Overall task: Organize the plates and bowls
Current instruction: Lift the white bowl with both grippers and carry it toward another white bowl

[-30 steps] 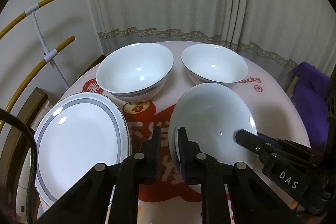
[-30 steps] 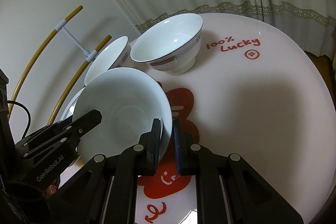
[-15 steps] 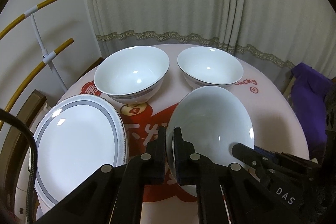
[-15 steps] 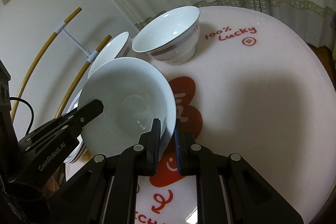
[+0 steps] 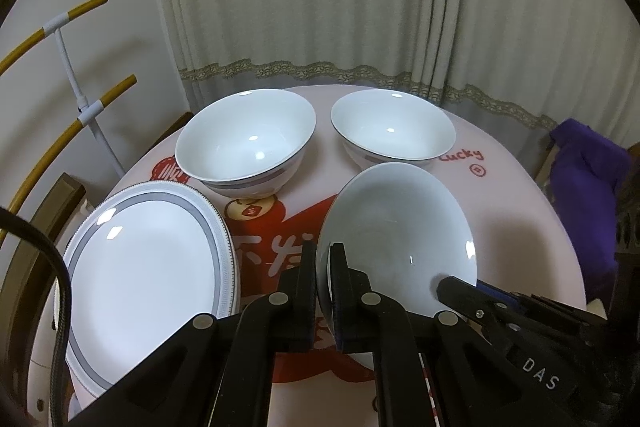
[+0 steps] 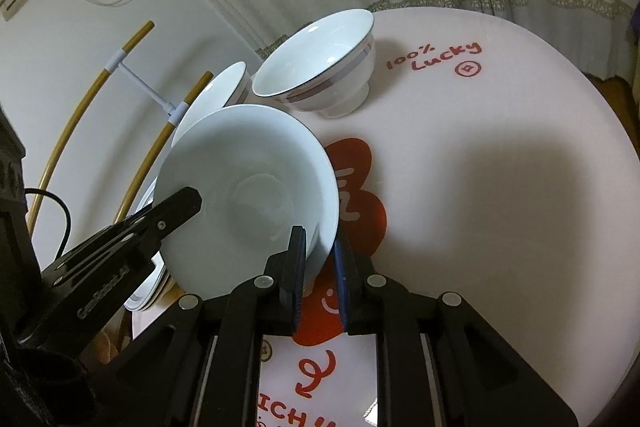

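Your left hand-held gripper (image 5: 322, 269) is clenched on the near rim of a plain white ceramic bowl (image 5: 396, 223), one finger inside the rim and one outside. The bowl hangs tilted above the round pink worktop (image 5: 520, 211) with red printed lettering, its open side facing you.

Your right hand-held gripper (image 6: 320, 255) straddles the opposite rim of the same bowl. In the right wrist view its inner finger lies against the bowl's inside wall, while the outer finger stands a little off the outside of the rim. Those jaws are only slightly parted, and you cannot tell from either view whether both pads press on the china.

In the left wrist view, the right gripper's finger tip sits on the bowl's lower right edge.

Behind the held bowl, two white ceramic bowls with a grey band stand upright on the worktop: the left banded bowl (image 5: 246, 141) and the right banded bowl (image 5: 394, 127), near each other but apart. To your left, a stack of white oval plates with grey rims (image 5: 148, 267) lies at the worktop's edge, just beside your left gripper.

A cream pleated curtain (image 5: 320, 7) hangs behind the worktop. Curved yellow rods with white joints (image 5: 80, 95) stand at the left, and a purple cloth (image 5: 584, 183) lies at the right.
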Demonstrator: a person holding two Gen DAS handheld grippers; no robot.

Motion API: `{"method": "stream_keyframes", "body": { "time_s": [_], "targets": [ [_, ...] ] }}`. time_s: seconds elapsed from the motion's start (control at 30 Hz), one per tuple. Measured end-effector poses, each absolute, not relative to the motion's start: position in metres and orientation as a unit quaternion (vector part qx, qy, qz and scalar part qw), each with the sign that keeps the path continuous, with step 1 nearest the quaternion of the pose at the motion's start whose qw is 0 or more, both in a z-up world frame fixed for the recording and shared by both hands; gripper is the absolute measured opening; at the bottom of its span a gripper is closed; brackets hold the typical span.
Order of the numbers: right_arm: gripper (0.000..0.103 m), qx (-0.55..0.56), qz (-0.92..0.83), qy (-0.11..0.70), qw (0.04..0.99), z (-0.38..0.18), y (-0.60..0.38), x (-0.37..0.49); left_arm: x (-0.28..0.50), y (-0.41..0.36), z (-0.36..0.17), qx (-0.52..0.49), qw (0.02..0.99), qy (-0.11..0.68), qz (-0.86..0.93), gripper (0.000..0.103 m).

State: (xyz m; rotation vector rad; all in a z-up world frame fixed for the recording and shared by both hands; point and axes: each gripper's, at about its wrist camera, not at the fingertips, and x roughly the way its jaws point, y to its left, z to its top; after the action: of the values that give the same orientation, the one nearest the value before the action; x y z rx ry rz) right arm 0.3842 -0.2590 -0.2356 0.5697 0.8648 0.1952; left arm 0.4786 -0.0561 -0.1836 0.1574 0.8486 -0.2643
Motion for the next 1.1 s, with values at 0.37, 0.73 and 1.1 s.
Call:
{"method": "stream_keyframes", "body": {
  "time_s": [0.37,0.73,1.1],
  "targets": [
    [0.012,0.264,0.107,0.393,0.874,-0.226,-0.263,0.377,0.479,-0.05,-0.179,0.067,0.903,0.401,-0.141,0.004],
    [0.012,0.236,0.121,0.364,0.893,-0.18,-0.253,0.374,0.475,-0.029,-0.144,0.039,0.913,0.374,-0.158,0.005],
    [0.012,0.185,0.137,0.338,0.912,-0.126,-0.222,0.409,0.489,0.007,-0.108,0.019,0.932,0.335,-0.14,0.005]
  ]
}}
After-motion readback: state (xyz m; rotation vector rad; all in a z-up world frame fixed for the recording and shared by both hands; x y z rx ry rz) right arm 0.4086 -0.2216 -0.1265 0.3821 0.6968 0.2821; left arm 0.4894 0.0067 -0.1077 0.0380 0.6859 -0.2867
